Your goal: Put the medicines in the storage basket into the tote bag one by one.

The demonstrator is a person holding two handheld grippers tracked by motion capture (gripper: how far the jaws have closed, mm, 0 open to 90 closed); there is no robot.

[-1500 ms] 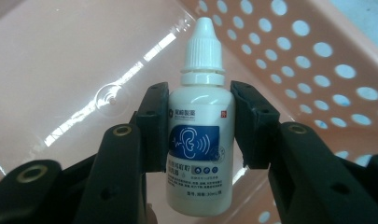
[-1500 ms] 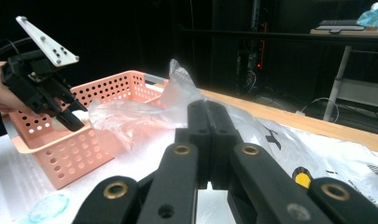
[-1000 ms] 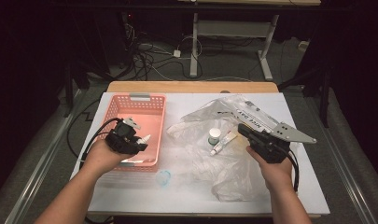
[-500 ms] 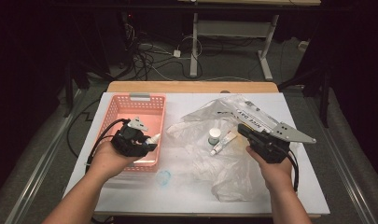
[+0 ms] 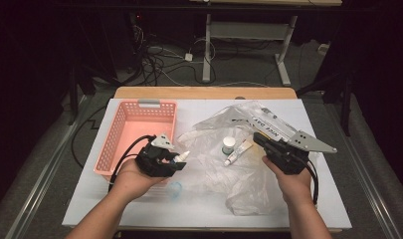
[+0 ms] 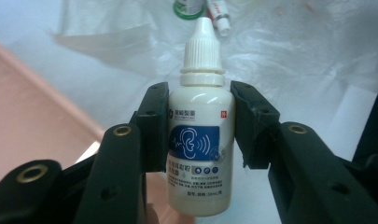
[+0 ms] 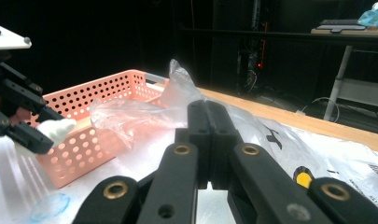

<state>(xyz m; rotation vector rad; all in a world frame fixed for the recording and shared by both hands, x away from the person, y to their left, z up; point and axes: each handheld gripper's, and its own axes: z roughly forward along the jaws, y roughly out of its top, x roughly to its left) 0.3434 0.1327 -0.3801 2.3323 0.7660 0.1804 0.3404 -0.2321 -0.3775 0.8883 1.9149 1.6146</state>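
While the step in hand is judged to be carrying the dropper bottle (image 6: pixel 199 140) across to the plastic bag (image 5: pixel 249 174), the entries run as follows.

Item 1, left gripper (image 5: pixel 173 162): jaws at a middling gap, clamped on the bottle's white body from both sides, blue ear label up, nozzle cap forward. It hovers at the pink basket's (image 5: pixel 120 130) 4 o'clock corner, its nozzle aimed at 3 o'clock toward the bag.

Item 2, right gripper (image 5: pixel 258 137): jaws pressed flat together at the bag's 2 o'clock side. Whether film is caught between them cannot be told.

Handling note: the pads sit high on a smooth round body, so keep the squeeze steady and the bottle level. Approach low, nozzle first, toward whichever fold of film stands open. Let go only once the bottle rests on something.

Item 3, in the way: a green-capped jar (image 5: pixel 229 145) and a small tube (image 5: pixel 238 152), just beside each other on the crumpled film, directly along the bottle's line. Steer to their 6 o'clock side.

Item 4, surroundings: a small bluish round piece (image 5: pixel 175 189) on the white table (image 5: pixel 199 209) at the gripper's 6 o'clock, and floor cables (image 5: pixel 159 59) well off at 12 o'clock.
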